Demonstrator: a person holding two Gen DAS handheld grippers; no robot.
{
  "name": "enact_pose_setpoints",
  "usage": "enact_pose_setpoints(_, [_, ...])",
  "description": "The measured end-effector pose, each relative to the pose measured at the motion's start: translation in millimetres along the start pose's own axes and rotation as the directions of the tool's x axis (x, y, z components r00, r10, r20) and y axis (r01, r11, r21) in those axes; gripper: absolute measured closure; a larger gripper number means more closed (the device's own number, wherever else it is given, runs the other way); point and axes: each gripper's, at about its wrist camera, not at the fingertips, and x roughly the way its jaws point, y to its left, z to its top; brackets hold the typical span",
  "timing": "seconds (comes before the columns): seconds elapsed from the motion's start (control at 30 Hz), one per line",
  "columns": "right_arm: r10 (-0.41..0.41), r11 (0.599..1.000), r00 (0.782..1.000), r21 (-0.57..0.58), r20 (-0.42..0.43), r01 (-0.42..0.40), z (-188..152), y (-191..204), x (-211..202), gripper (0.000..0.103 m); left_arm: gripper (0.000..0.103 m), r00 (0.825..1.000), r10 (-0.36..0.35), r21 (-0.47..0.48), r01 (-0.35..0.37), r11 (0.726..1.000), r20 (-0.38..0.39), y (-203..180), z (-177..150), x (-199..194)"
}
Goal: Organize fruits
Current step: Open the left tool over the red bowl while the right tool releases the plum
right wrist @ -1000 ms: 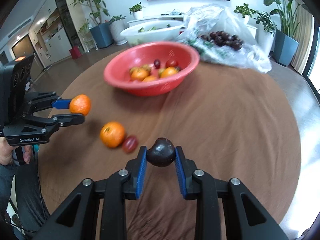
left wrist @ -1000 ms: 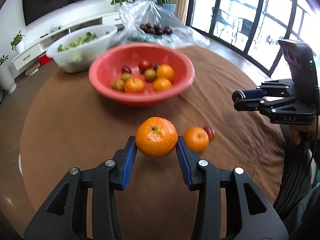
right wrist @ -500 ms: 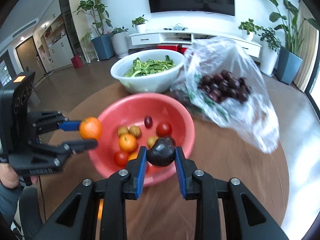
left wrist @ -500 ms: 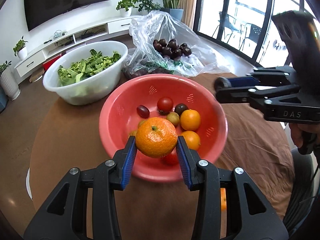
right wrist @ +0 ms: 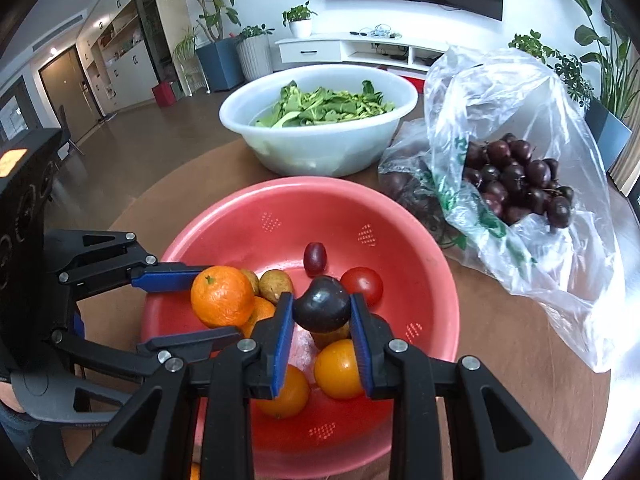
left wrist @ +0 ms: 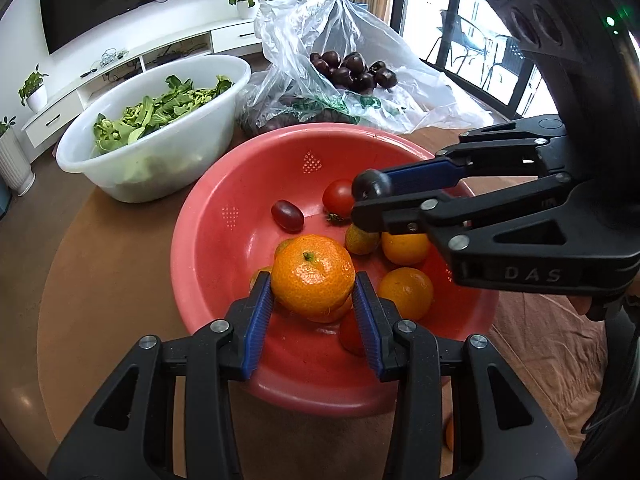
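My left gripper (left wrist: 313, 302) is shut on an orange mandarin (left wrist: 313, 274) and holds it over the near side of the red bowl (left wrist: 240, 184). My right gripper (right wrist: 322, 318) is shut on a dark plum (right wrist: 322, 309) and holds it over the same red bowl (right wrist: 440, 280). The bowl holds several oranges, tomatoes, a red grape (left wrist: 287, 214) and small brownish fruits. The right gripper shows in the left wrist view (left wrist: 370, 202) from the right with the dark plum (left wrist: 370, 184). The left gripper shows in the right wrist view (right wrist: 192, 308) with the mandarin (right wrist: 222, 296).
A white basin (left wrist: 200, 120) of green leaves stands behind the bowl on the left. A clear plastic bag (right wrist: 520, 140) of dark plums lies behind it on the right. An orange (left wrist: 449, 434) lies on the brown tablecloth (left wrist: 100, 280) near the front edge.
Both grippers moved forward from above the table to over the red bowl, and now sit lower and closer to it. Each still holds its fruit.
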Motion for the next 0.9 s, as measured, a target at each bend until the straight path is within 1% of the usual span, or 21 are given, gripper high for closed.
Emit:
enact_pose_setpoints(0.37, [-0.014,0.999,0.998,-0.034,-0.057,0.012,0,4,25,0.073,0.064,1.000,0.000,0.004,0.000,1.000,0.005,-1,1,4])
enact_pose_setpoints(0.67, [-0.017,0.999,0.998,-0.038,-0.053,0.015,-1,3,25,0.071,0.062,1.000,0.003,0.010,-0.003,1.000,0.003,-2,0,5])
enact_pose_setpoints(0.77, [-0.023,0.998,0.998,-0.053,-0.056,0.020,-3,5,25,0.068,0.053,1.000,0.000,0.013,0.000,1.000,0.008,-3,0,3])
enact_pose_setpoints(0.9, [-0.019,0.998,0.998,-0.059,-0.055,0.016,-5,7,25,0.061,0.052,1.000,0.003,0.010,-0.003,1.000,0.010,-3,-3,0])
